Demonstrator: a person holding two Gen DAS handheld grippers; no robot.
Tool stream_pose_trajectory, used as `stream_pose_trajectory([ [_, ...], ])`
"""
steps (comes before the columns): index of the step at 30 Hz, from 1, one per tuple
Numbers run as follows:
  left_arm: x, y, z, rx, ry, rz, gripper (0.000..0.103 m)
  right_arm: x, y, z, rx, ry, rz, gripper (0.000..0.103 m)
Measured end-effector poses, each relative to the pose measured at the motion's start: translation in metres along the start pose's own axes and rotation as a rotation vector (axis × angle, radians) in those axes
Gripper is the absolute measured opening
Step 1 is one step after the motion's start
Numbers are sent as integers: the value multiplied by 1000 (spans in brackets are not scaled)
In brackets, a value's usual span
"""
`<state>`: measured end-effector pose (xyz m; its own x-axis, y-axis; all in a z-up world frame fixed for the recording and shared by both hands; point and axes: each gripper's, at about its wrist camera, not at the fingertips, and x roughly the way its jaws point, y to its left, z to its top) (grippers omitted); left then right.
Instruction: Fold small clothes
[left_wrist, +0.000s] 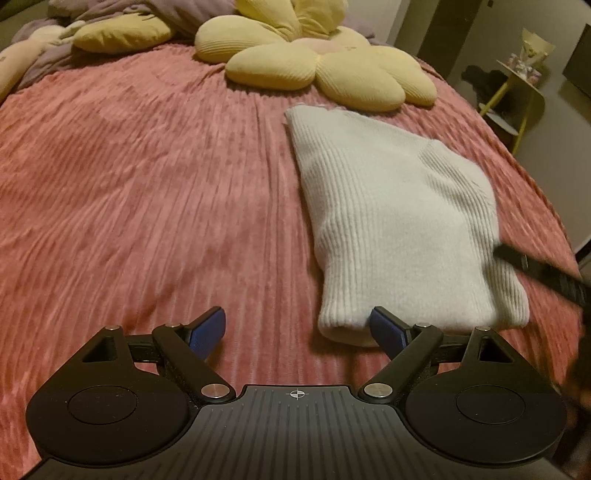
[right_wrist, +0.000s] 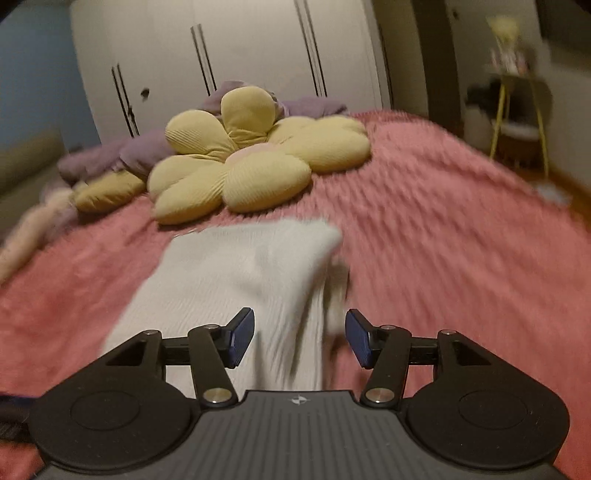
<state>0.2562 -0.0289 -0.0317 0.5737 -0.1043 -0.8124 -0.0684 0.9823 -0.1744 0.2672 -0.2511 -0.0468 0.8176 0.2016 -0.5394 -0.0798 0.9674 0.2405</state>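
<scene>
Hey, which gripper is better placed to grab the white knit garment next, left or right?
Probably right. The right gripper is open with the white knit garment straight ahead between its fingers. The left gripper, also open, faces mostly bare pink bedspread; only its right finger nears the garment's edge.

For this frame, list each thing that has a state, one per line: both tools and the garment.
Left tool: open, empty, low over the pink bedspread.
Right tool: open, nothing clamped, straddling the garment's near edge.
White ribbed knit garment: folded, lying flat on the bedspread.
Yellow flower cushion: resting at the bed's far end, untouched.
</scene>
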Motion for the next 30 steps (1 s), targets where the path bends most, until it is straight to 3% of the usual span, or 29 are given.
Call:
stream_pose_trajectory([
  [6,-5,-7,-5,16,-4,5,91,-27,-20,-50,131,91,36,55],
  [13,-9,6,-32,39,-30,46,91,-40,-42,-56,301,100,120,54],
  [19,-4,4,-37,31,-134,32,89,-38,-60,-69,526,141,242,54],
  [24,12,-9,-33,94,-169,64,81,-35,-67,-75,663,144,342,53],
  [30,21,-15,-28,111,-208,39,65,-18,-70,-75,794,146,411,44],
])
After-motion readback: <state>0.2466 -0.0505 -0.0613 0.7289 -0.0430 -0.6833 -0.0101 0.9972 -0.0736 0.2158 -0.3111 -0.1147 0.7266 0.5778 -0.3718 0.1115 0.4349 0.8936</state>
